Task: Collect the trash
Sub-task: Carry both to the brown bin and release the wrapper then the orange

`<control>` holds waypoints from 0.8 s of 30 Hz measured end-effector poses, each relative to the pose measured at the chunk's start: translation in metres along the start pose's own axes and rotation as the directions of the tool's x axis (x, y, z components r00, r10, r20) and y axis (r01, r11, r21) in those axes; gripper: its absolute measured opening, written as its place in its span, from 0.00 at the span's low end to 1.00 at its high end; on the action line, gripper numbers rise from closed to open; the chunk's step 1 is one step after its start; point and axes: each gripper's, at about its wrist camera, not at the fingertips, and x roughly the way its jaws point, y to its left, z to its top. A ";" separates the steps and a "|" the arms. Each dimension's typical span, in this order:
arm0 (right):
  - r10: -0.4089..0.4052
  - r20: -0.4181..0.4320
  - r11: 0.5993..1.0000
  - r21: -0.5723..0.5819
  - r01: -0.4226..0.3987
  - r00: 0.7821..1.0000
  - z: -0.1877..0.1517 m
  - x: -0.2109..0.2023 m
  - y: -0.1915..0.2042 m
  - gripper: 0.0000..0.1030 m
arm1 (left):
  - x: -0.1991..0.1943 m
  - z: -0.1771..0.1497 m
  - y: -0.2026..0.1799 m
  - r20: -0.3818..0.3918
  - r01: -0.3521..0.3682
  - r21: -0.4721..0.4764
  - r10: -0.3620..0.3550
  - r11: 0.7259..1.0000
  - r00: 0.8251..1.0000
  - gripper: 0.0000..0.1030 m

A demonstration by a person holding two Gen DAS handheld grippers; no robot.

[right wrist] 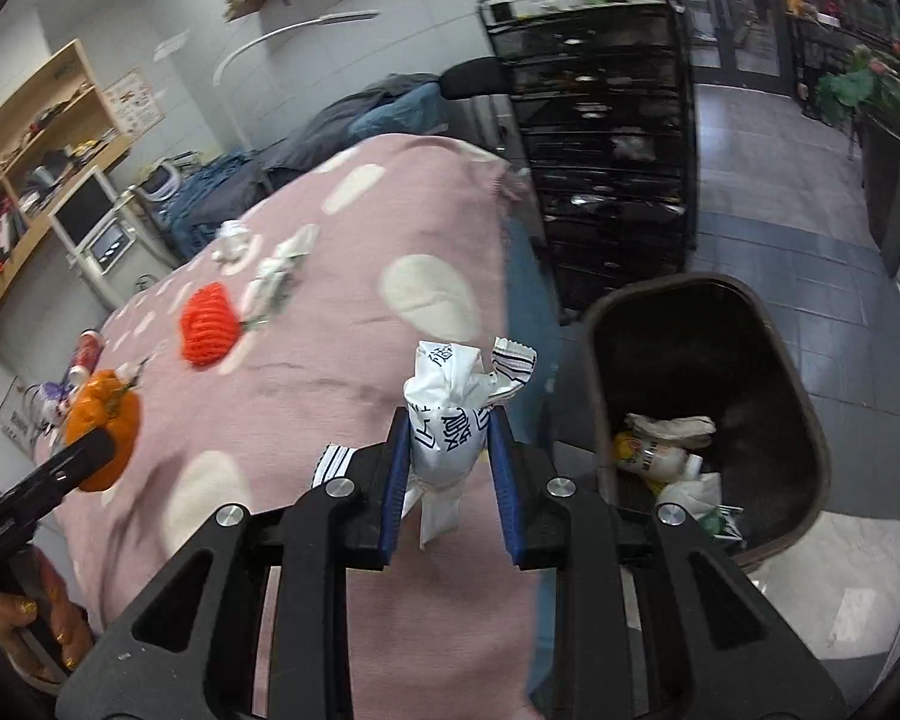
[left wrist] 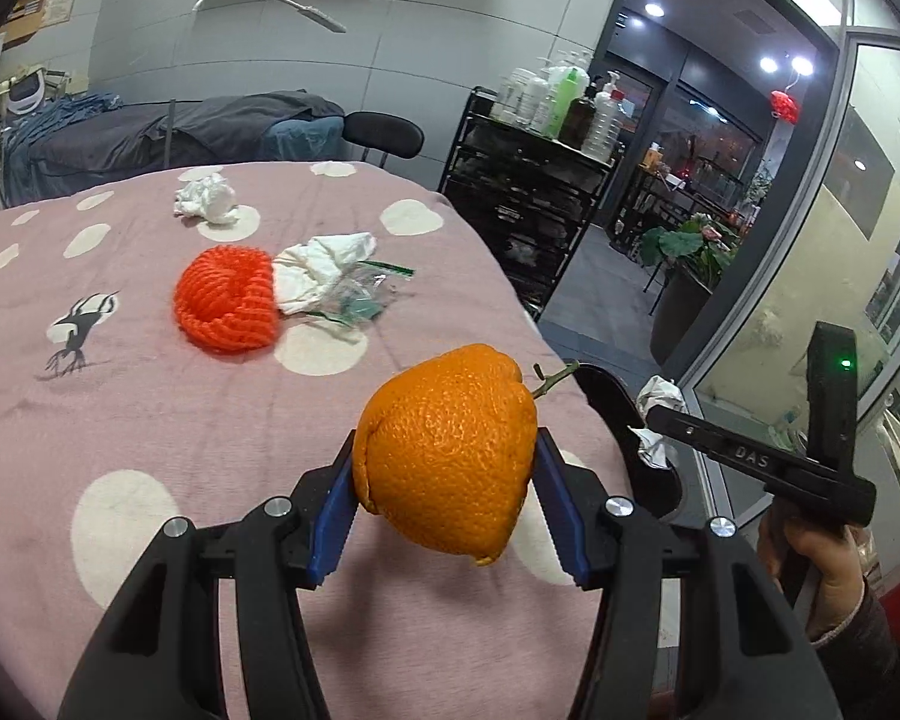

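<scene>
My left gripper [left wrist: 444,468] is shut on an orange peel [left wrist: 447,450] and holds it above the pink dotted table cover [left wrist: 150,420]. My right gripper [right wrist: 447,450] is shut on a crumpled white wrapper [right wrist: 450,414] with black print, held over the table's right edge, left of the dark trash bin [right wrist: 810,420]. The bin holds several pieces of trash. On the table lie a red foam fruit net [left wrist: 225,297], crumpled tissue [left wrist: 315,270] with clear plastic, and a tissue ball [left wrist: 207,198]. The right gripper with its wrapper [left wrist: 660,414] shows in the left wrist view.
A black wire shelf cart [left wrist: 522,192] with bottles stands beyond the table's far right corner. A bed with dark covers [left wrist: 150,132] lies behind the table. A tiled floor [right wrist: 780,210] surrounds the bin. Wooden shelves [right wrist: 30,138] stand at the far left.
</scene>
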 end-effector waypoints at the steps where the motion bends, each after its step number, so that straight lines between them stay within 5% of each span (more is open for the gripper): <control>1: -0.014 -0.010 1.000 0.026 0.014 1.000 0.000 0.004 -0.011 0.26 | 0.003 0.000 -0.005 -0.004 0.013 0.007 -0.013 1.000 1.000 0.53; 13: -0.210 -0.197 0.960 0.145 0.240 0.958 -0.028 0.088 -0.110 0.27 | 0.045 0.006 -0.081 -0.074 0.164 0.133 -0.156 0.977 0.985 0.53; 15: -0.232 -0.222 0.952 0.147 0.268 0.947 -0.034 0.099 -0.119 0.36 | 0.055 0.006 -0.093 -0.094 0.183 0.150 -0.170 0.972 0.981 0.53; 17: -0.237 -0.233 0.945 0.168 0.279 0.943 -0.040 0.101 -0.124 0.60 | 0.066 0.006 -0.104 -0.117 0.206 0.156 -0.189 0.966 0.975 0.53; 24: -0.235 -0.182 0.932 0.237 0.274 0.955 -0.063 0.077 -0.127 0.65 | 0.101 0.009 -0.137 -0.190 0.265 0.174 -0.232 0.948 0.954 0.53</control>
